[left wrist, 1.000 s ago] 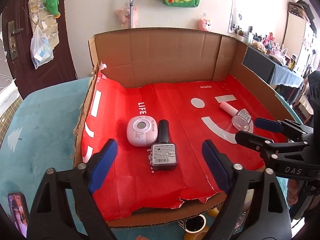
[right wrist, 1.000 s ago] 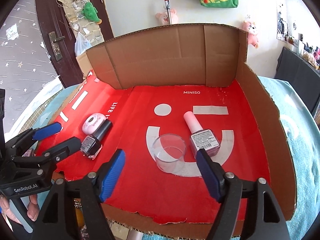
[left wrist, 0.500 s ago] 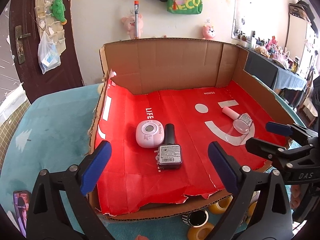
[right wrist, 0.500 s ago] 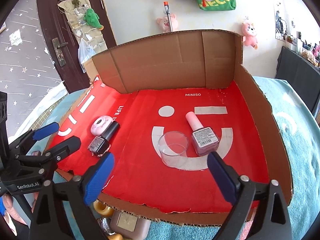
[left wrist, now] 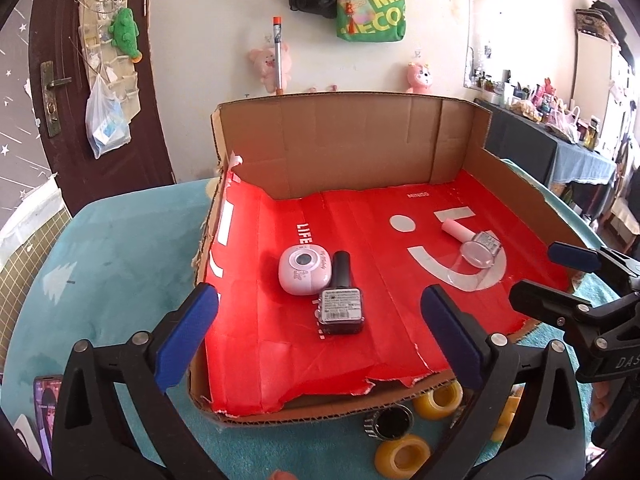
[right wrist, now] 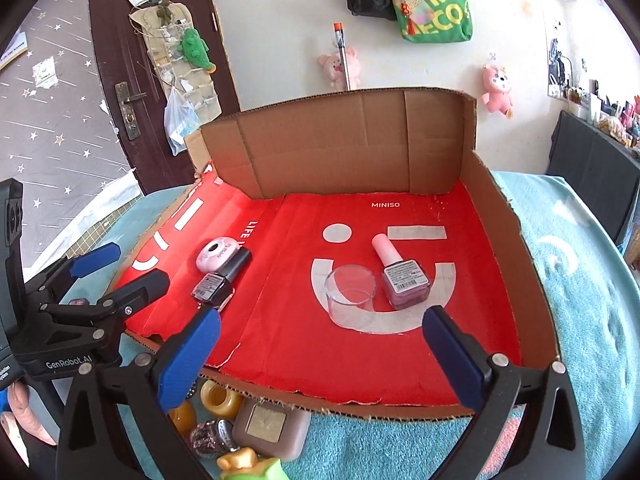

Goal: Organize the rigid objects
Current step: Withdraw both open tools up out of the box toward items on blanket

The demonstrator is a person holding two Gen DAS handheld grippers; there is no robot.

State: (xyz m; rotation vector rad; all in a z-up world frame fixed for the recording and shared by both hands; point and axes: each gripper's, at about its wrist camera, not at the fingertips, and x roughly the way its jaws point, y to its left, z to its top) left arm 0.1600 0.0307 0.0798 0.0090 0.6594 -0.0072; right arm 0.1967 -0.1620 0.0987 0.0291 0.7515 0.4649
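Cardboard tray [left wrist: 344,148] at my 12, four items already in it. My left gripper [left wrist: 318,330] and right gripper [right wrist: 320,350] both spread wide, carrying nothing. Unsorted pile [right wrist: 240,424] sits just under the tray's front lip at 6. Risk: reaching down blind, a finger clips the torn lip or rolls the clear cup [right wrist: 350,290] beside the pink bottle [right wrist: 402,276].

1. The left hand-held gripper [left wrist: 320,320] hangs wide open over the cardboard tray's [left wrist: 340,144] front edge.
2. Inside it, a dark polish bottle [left wrist: 341,308] lies touching a white round case [left wrist: 305,270].
3. Far right — a pink polish bottle [left wrist: 464,233] behind a clear cup [left wrist: 478,255].
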